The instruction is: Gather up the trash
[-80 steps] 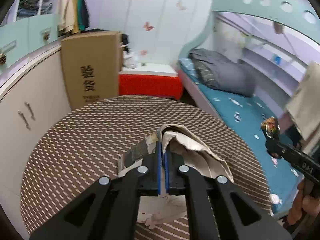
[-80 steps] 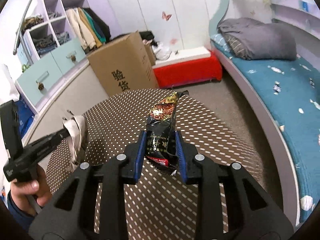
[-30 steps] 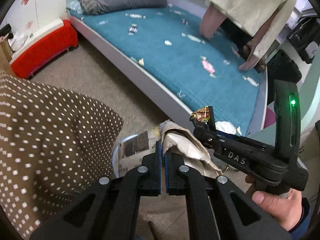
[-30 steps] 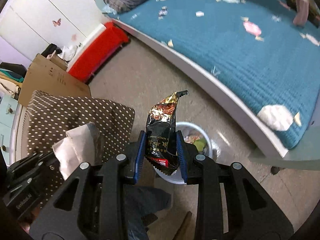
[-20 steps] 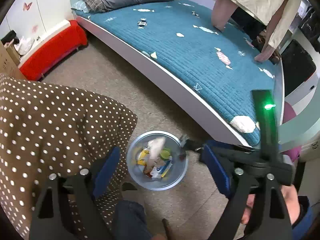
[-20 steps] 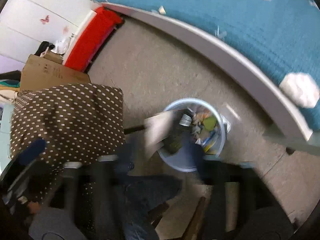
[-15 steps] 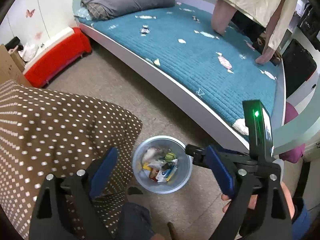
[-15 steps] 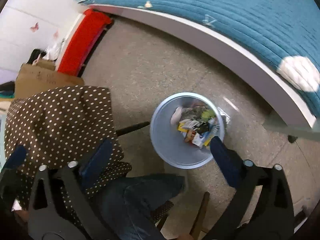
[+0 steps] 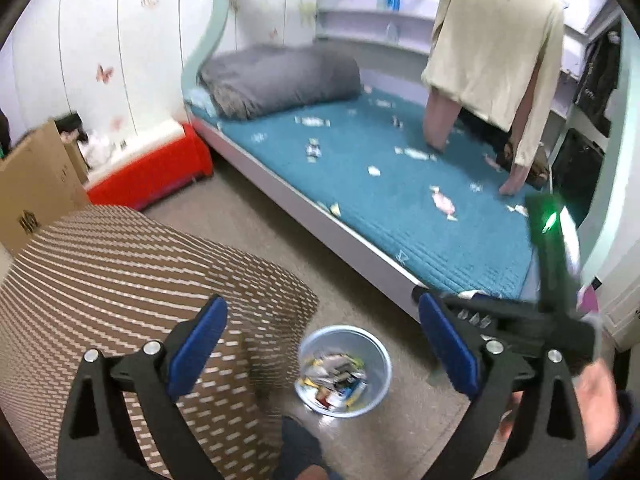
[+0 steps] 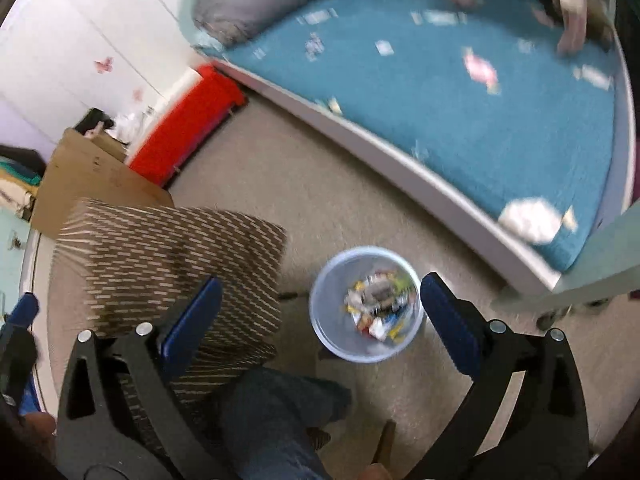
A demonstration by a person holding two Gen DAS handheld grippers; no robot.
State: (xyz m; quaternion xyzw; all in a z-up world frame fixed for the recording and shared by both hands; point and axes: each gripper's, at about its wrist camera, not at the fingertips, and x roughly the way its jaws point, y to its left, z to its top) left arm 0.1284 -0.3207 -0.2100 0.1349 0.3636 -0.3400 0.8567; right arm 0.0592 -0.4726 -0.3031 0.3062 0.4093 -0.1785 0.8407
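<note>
Left gripper (image 9: 322,350) and right gripper (image 10: 318,318): jaws spread, empty. Bin (image 10: 325,330) on floor, holding mixed wrappers (image 10: 378,308), beside dotted worktop (image 10: 160,248).

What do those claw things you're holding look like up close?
Each gripper, left and right, is a black plastic frame with silver rivets and two blue-padded fingers. The right one's handle carries a green light and white lettering. A dark blue sleeve shows.
</note>
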